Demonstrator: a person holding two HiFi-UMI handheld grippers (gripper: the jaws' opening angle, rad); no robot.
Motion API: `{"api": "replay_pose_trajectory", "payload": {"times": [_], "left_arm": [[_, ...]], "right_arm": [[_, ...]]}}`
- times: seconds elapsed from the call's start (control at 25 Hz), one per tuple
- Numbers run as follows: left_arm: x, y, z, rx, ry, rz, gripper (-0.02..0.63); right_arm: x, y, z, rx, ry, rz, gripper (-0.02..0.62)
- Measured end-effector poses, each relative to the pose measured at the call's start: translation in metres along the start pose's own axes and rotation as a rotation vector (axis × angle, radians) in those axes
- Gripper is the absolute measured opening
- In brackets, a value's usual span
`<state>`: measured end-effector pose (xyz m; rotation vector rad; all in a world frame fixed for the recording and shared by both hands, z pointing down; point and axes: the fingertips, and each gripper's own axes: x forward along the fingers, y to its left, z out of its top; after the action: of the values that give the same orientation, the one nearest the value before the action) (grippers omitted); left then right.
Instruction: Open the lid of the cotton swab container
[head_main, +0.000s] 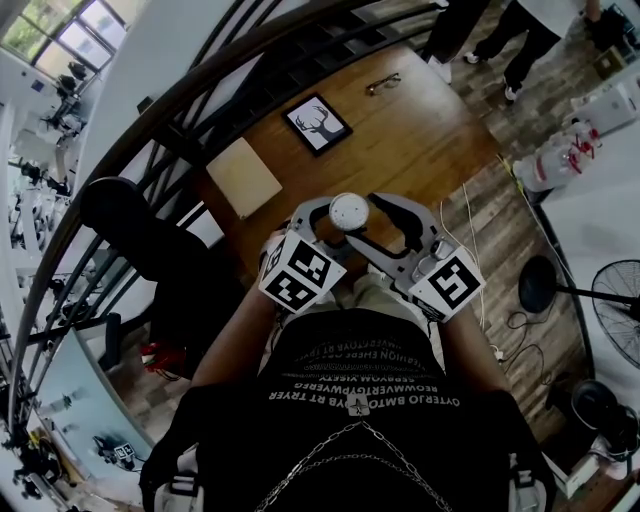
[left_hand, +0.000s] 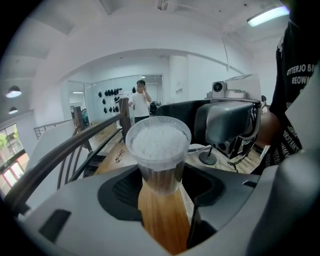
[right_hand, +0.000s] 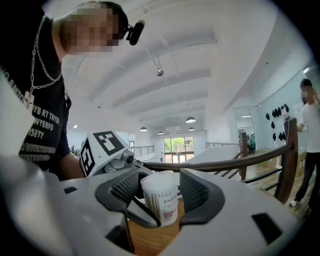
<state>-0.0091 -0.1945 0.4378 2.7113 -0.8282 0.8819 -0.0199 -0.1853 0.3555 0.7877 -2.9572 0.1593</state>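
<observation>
Above wooden table (head_main: 400, 135): container (head_main: 349, 211) gripped between left fingers (head_main: 303, 216).

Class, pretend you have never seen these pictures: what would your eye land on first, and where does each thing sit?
The cotton swab container, white tips crowding its clear top, hangs in mid-air, clamped in the left gripper, while the right gripper has its jaws either side of it from the opposite direction. Beneath lies a wooden table bearing a framed deer picture.
</observation>
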Motion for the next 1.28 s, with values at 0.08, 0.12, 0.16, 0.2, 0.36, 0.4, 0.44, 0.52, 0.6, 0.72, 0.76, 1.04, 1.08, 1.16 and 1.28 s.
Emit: {"api": "replay_pose_trajectory", "payload": {"times": [0.08,0.12,0.16,0.2,0.36,0.4,0.44,0.52,0.6,0.72,0.76,1.04,1.08,1.16,1.28], "left_arm": [[-0.003,0.004,0.0,-0.009,-0.002,0.006,0.265],[-0.005,0.005,0.0,-0.012,-0.002,0.008,0.265],[-0.006,0.006,0.0,-0.012,0.001,0.01,0.265],[-0.006,0.006,0.0,-0.01,0.004,0.01,0.265],[0.0,0.002,-0.001,-0.008,0.024,0.0,0.265],[0.002,0.001,-0.002,-0.009,0.028,-0.002,0.265],[0.002,0.002,-0.002,-0.011,0.03,-0.004,0.265],[0.003,0.002,-0.002,-0.014,0.031,-0.011,0.265],[0.003,0.002,-0.002,-0.017,0.03,-0.02,0.265],[0.003,0.001,-0.001,-0.017,0.032,-0.028,0.265],[0.004,0.0,-0.001,-0.016,0.034,-0.028,0.265],[0.0,0.004,0.008,0.012,-0.001,-0.003,0.267],[0.0,0.004,0.011,0.012,-0.018,0.003,0.268],[-0.001,0.005,0.014,0.005,-0.051,0.016,0.268],[-0.001,0.003,0.015,-0.024,-0.064,0.009,0.259]], "right_arm": [[-0.006,-0.005,0.002,0.02,-0.018,-0.003,0.264],[-0.008,-0.006,0.001,0.035,-0.018,0.0,0.264],[-0.009,-0.006,-0.001,0.054,-0.013,0.01,0.264],[-0.008,-0.006,-0.003,0.075,-0.004,0.023,0.264],[0.003,0.002,-0.012,0.055,0.046,0.02,0.252],[0.004,0.003,-0.012,0.039,0.053,0.008,0.229],[0.005,0.003,-0.012,0.029,0.058,0.0,0.227],[0.005,0.003,-0.011,0.013,0.061,-0.003,0.222],[0.004,0.003,-0.009,-0.011,0.054,-0.004,0.219],[0.002,0.004,-0.007,-0.029,0.047,-0.012,0.21],[0.002,0.003,-0.008,-0.029,0.047,-0.014,0.209],[-0.007,-0.011,-0.004,0.11,-0.016,-0.009,0.199],[-0.009,-0.013,-0.002,0.127,-0.029,-0.008,0.198],[-0.011,-0.015,0.0,0.15,-0.042,-0.011,0.196],[-0.011,-0.014,0.0,0.135,-0.037,-0.014,0.198]]}}
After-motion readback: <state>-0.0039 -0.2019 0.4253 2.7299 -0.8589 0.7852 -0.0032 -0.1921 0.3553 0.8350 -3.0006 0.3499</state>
